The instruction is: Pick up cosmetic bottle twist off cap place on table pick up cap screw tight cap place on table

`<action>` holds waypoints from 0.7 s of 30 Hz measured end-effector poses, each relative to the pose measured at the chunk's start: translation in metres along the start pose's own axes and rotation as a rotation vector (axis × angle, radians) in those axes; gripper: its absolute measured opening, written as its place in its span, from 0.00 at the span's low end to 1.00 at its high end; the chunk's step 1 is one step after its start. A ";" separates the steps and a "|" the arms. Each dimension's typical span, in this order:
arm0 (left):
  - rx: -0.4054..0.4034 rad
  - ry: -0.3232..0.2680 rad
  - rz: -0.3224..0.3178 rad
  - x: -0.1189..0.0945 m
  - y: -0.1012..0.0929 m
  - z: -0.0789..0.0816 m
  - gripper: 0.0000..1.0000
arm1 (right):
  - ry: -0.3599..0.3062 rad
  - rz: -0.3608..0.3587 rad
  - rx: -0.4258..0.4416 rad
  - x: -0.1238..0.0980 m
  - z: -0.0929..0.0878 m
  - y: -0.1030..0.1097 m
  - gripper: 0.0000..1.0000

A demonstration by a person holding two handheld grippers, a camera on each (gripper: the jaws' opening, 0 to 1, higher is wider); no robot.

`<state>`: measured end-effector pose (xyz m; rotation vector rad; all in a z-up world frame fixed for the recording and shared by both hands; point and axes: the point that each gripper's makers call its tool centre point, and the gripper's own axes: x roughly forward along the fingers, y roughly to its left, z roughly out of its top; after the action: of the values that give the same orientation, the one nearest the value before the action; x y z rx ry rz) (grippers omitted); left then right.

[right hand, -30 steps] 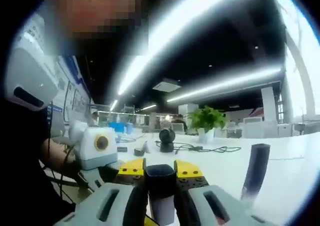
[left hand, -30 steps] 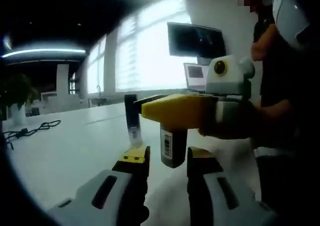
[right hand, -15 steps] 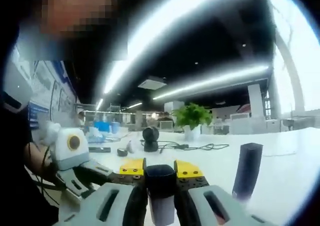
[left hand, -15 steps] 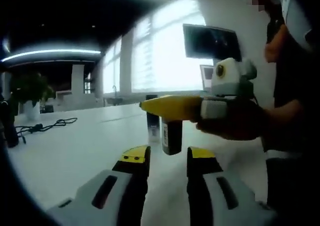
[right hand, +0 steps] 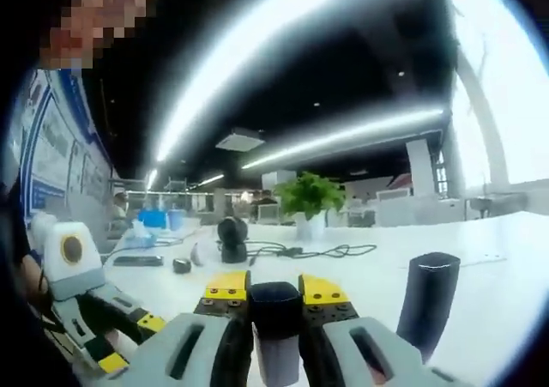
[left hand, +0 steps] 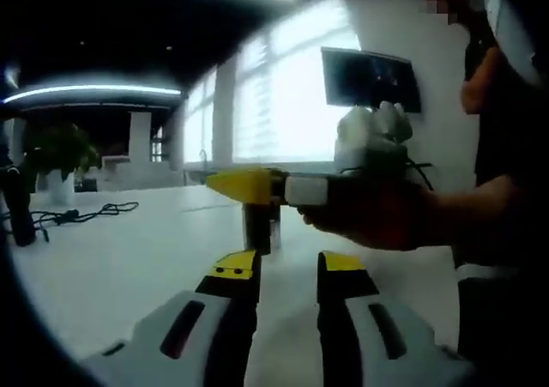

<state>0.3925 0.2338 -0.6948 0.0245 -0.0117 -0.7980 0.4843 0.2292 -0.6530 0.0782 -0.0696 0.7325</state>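
Observation:
In the right gripper view my right gripper (right hand: 274, 291) is shut on a dark cosmetic bottle (right hand: 274, 318), which stands upright between its yellow-tipped jaws. The left gripper view shows the same right gripper (left hand: 249, 188) coming in from the right in a person's hand (left hand: 369, 220), the bottle (left hand: 256, 232) hanging below its yellow jaw over the white table (left hand: 111, 267). My left gripper (left hand: 287, 265) is open with nothing between its fingers, a short way in front of the bottle. A tall dark cylinder (right hand: 429, 301) stands on the table to the right; whether it is the cap I cannot tell.
A potted plant (right hand: 309, 202), a black cable (right hand: 326, 251) and a round dark object (right hand: 230, 239) sit far back on the table. The left gripper (right hand: 129, 342) shows low at the left. A monitor (left hand: 371, 78) hangs on the far wall.
The right gripper has carried the bottle away from my left gripper's jaws, further out and lower over the table. In the right gripper view the left gripper has dropped lower and further left.

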 end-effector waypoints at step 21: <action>0.028 -0.010 0.007 0.002 0.003 0.002 0.17 | 0.018 -0.070 0.034 0.049 -0.035 -0.016 0.13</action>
<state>0.3954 0.2344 -0.6929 0.0466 -0.0320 -0.7914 0.5325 0.2529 -0.6839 0.1064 -0.0370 0.6645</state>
